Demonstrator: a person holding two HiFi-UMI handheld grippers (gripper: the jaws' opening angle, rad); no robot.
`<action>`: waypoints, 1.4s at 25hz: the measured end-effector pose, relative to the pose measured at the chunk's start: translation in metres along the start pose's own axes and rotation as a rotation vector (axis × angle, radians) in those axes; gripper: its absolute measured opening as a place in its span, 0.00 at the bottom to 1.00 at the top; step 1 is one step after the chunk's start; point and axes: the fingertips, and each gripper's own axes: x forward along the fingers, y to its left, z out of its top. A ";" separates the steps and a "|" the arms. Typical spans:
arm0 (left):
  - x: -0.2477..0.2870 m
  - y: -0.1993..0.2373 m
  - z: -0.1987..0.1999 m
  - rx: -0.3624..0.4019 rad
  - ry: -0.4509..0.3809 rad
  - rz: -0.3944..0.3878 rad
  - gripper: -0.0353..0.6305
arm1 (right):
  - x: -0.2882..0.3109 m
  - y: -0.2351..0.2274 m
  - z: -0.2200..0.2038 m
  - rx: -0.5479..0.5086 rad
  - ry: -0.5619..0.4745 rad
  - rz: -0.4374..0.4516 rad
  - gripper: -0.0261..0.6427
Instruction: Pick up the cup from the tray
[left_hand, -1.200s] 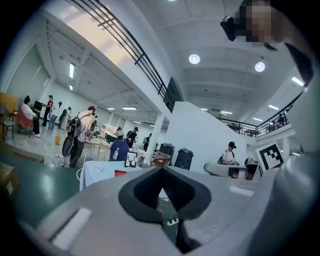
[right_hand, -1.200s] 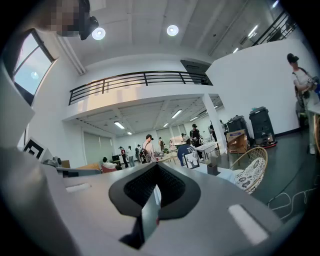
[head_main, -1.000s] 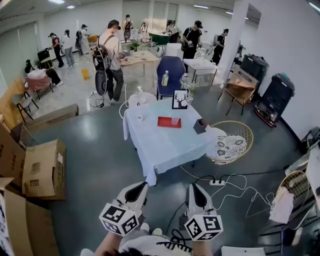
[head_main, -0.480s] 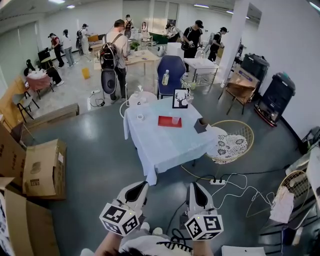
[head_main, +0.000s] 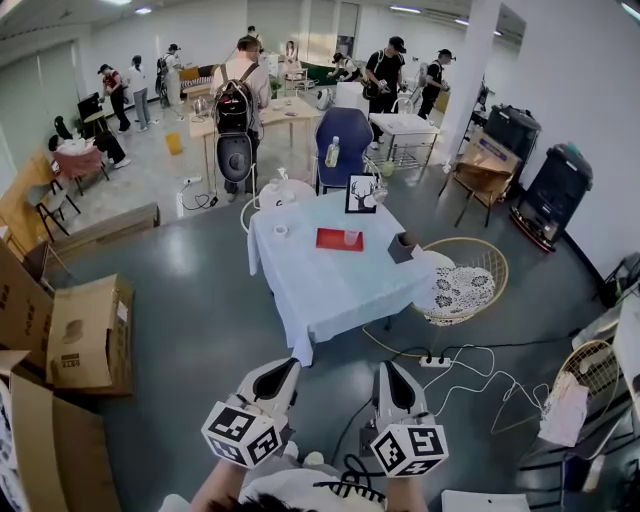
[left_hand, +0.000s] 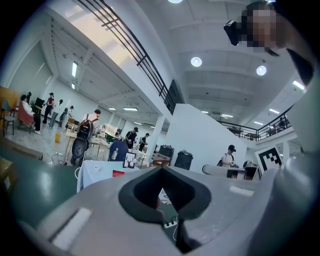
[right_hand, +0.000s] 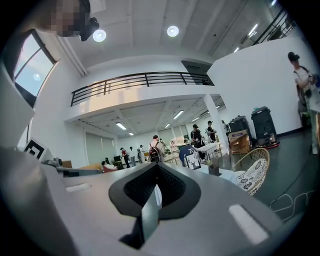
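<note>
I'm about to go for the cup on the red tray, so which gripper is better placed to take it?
Probably right, narrowly. The cup stands at the tray's right end, on the right gripper's side. It and the left gripper are far from the table, jaws shut.

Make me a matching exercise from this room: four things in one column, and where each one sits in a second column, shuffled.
Things
1. cup
2. framed deer picture
3. wicker chair
4. cardboard box

Places
A. on the floor at the head view's left
B. on the red tray, toward its right end
C. standing at the far edge of the table
D. on the floor beside the table, to its right

Pairs: 1-B, 2-C, 3-D, 4-A
</note>
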 end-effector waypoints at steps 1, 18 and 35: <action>0.002 -0.002 0.000 0.012 0.001 0.002 0.06 | 0.000 -0.002 0.001 0.005 0.000 0.000 0.08; 0.026 -0.014 0.012 -0.024 -0.033 0.003 0.05 | 0.010 -0.006 0.002 -0.043 0.012 0.062 0.11; 0.124 0.074 0.030 -0.017 -0.014 0.017 0.06 | 0.132 -0.039 0.011 -0.071 0.037 0.057 0.16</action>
